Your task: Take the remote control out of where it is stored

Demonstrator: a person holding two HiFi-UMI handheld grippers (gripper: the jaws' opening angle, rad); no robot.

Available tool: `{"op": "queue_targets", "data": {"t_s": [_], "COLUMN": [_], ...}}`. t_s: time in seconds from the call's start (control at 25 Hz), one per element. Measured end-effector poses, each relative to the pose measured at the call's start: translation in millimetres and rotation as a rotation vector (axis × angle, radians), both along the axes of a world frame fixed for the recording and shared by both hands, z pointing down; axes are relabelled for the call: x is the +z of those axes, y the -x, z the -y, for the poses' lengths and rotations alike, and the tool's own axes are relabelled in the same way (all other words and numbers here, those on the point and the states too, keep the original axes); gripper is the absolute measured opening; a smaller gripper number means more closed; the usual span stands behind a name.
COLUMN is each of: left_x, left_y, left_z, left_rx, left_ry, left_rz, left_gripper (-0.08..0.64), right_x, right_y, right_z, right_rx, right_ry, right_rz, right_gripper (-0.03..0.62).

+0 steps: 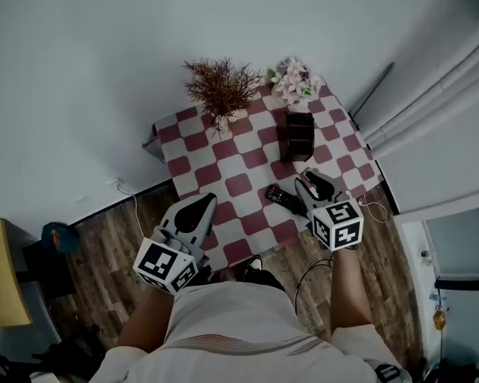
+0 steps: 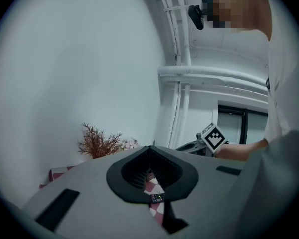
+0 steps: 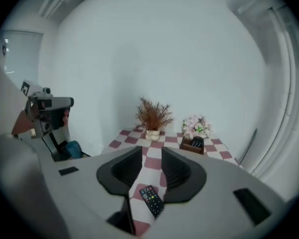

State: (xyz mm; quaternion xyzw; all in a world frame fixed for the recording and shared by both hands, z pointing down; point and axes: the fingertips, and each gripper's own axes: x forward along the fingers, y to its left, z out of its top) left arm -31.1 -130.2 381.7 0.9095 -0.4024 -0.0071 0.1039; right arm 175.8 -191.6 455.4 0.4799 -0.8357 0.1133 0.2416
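Observation:
The black remote control (image 1: 283, 199) lies flat on the red-and-white checkered tablecloth (image 1: 223, 162), near the table's front right. It is outside the dark wooden holder (image 1: 299, 134), which stands further back. My right gripper (image 1: 313, 180) hovers just right of the remote, apart from it. In the right gripper view the jaws of that gripper (image 3: 152, 156) stand open with a bare gap, and the remote (image 3: 151, 199) lies on the cloth below them. My left gripper (image 1: 201, 206) hangs over the table's front left edge, shut and empty. Through its slit a bit of the remote (image 2: 157, 197) shows.
A dried brown plant (image 1: 221, 88) in a small vase and pink flowers (image 1: 295, 78) stand at the table's back edge against the white wall. The holder (image 3: 193, 144) has dark items in it. Cables (image 1: 128, 191) run over the wood floor around the table.

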Motion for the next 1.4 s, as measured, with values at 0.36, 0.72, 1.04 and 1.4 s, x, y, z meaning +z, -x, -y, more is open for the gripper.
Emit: {"op": "queue_targets", "data": {"t_s": [0.36,0.72,1.04,1.4], "left_x": [-26.0,-38.1,-39.8,-30.2], "left_y": [-28.3,-39.5,-33.7,-35.2], "left_z": [4.5,-5.6,-6.7,-9.1], "left_rx": [0.105,0.155,0.126,0.101], "left_ry": [-0.064,-0.088,-0.093,-0.072], "left_rz": [0.001,0.014,0.006,0.002], "left_gripper": [0.009,0.009,0.009,0.009], "right_x": [-84.2,-101.2,-96.4,-90.5], "right_y": [-2.1,-17.8,-15.5,-27.7], "right_z": [-53.1,-75.1,-75.1,-56.4], "right_rx": [0.181,0.268,0.256,0.255], "right_ry": [-0.358,-0.431,-0.406,-0.387], "right_rz": [0.135,0.202,0.197,0.187], "right_gripper": [0.035,0.02,0.02,0.021]}}
